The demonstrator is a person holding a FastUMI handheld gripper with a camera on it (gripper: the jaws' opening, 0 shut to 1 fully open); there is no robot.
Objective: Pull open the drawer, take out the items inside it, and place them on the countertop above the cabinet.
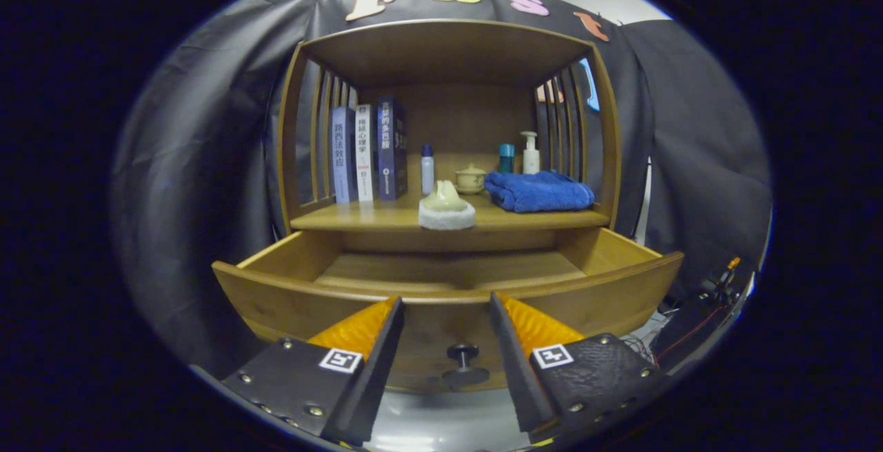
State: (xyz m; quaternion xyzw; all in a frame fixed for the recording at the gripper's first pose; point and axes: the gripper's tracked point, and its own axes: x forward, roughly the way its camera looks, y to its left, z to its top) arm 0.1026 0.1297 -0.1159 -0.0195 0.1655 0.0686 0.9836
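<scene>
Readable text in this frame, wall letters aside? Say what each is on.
"路西法效应": left book spine.
"心理学", upper characters blurred: middle book spine.
"贪婪的多巴胺", likely: right book spine.
Pump bottle, small bottle: print too small to read.
Hand-held gripper, open with the drawer knob between its fingers: square markers, no words.

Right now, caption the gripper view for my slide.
Hand-held gripper open before the pulled-out drawer, its knob between the fingers.

Blue towel, brown drawer
</scene>
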